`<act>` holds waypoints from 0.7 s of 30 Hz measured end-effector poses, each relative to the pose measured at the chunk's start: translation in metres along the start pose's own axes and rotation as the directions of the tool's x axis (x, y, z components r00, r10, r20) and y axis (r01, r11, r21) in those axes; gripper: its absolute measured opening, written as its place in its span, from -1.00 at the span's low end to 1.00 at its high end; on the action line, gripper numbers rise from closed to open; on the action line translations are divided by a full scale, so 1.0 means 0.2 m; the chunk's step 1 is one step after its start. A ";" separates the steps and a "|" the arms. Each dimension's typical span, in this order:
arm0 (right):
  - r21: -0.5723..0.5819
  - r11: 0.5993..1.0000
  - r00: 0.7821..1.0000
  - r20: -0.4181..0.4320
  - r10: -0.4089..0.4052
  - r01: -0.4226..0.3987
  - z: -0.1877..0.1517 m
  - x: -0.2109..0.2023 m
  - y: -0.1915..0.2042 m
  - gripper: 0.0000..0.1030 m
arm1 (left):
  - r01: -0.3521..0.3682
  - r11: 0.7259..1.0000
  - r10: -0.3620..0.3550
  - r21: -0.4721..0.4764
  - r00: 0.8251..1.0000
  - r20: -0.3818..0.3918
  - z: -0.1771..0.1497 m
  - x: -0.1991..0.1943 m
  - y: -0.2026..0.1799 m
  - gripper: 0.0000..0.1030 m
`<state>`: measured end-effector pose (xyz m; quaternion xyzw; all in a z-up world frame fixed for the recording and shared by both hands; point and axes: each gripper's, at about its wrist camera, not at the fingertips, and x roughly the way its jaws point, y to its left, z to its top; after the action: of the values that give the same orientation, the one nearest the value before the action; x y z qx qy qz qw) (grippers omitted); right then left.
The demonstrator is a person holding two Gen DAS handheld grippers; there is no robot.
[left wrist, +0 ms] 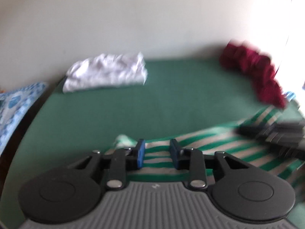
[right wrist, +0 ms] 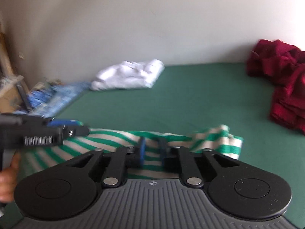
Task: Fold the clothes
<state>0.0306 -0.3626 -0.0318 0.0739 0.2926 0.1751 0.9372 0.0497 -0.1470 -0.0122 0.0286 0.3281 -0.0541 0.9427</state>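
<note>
A green-and-cream striped garment [left wrist: 200,152] lies spread on the green table [left wrist: 152,105], near the front edge. My left gripper [left wrist: 157,153] hovers just over its left part with the blue pads apart, nothing between them. My right gripper [right wrist: 152,149] is over the same striped garment [right wrist: 118,139] near its right sleeve; its pads stand a narrow gap apart over the cloth, and I cannot tell whether they pinch it. The left gripper's body also shows at the left of the right wrist view [right wrist: 43,133]. Both views are motion-blurred.
A folded white garment [left wrist: 106,74] lies at the back left by the wall. A crumpled dark red garment [right wrist: 286,84] lies at the back right. A blue patterned cloth [right wrist: 57,99] and clutter sit off the table's left edge.
</note>
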 end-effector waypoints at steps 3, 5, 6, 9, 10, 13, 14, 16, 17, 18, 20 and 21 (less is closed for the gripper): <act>0.073 0.997 1.000 0.018 0.019 -0.020 -0.03 0.04 -0.12 -1.00 | -0.005 0.999 0.006 -0.043 1.000 0.025 -0.06 0.06 0.06 -0.26; 0.098 0.995 0.999 0.043 0.013 -0.017 -0.05 0.04 -0.14 -1.00 | 0.022 0.998 -0.020 -0.065 0.999 0.038 -0.08 0.07 0.10 -0.25; 0.111 0.994 0.998 0.055 0.009 -0.015 -0.06 0.04 -0.14 -1.00 | 0.025 0.998 -0.022 -0.064 0.999 0.045 -0.08 0.08 0.10 -0.25; 0.191 0.981 0.996 0.086 0.010 -0.027 -0.07 0.03 -0.19 -1.00 | 0.055 0.992 -0.048 -0.116 0.997 0.058 -0.08 0.11 0.14 -0.24; 0.226 0.974 0.996 0.094 0.009 -0.030 -0.07 0.03 -0.21 -1.00 | 0.066 0.989 -0.057 -0.135 0.996 0.065 -0.08 0.12 0.16 -0.23; 0.203 0.979 0.997 0.072 -0.036 0.020 -0.05 0.07 -0.19 -1.00 | 0.066 0.988 -0.055 -0.141 0.995 0.079 -0.07 0.14 0.16 -0.23; 0.195 0.980 0.997 0.065 -0.051 0.037 -0.04 0.08 -0.18 -1.00 | 0.048 0.992 -0.039 -0.119 0.996 0.074 -0.07 0.16 0.14 -0.22; 0.178 0.981 0.995 0.051 -0.081 0.070 -0.02 0.10 -0.17 -1.00 | 0.014 0.997 -0.010 -0.071 0.998 0.058 -0.05 0.18 0.11 -0.17; 0.162 0.984 0.995 0.042 -0.088 0.080 -0.01 0.12 -0.16 -1.00 | 0.002 0.999 0.000 -0.049 0.999 0.051 -0.05 0.18 0.10 -0.16; 0.155 0.985 0.995 0.037 -0.088 0.081 -0.01 0.11 -0.16 -1.00 | 0.003 0.999 -0.001 -0.043 0.999 0.046 -0.05 0.17 0.10 -0.16; 0.156 0.982 0.990 0.079 -0.120 0.106 0.01 -0.03 -0.12 -1.00 | 0.022 0.999 -0.021 -0.038 0.999 0.030 -0.04 0.12 0.12 -0.17; 0.157 0.980 0.986 0.100 -0.136 0.119 0.03 -0.10 -0.11 -0.97 | 0.020 0.999 -0.019 -0.026 0.999 0.040 -0.02 0.05 0.13 -0.19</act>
<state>0.0248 -0.3895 -0.0227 0.1349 0.2571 0.0878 0.9529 0.0578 -0.1217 -0.0214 0.0118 0.3105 -0.0595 0.9486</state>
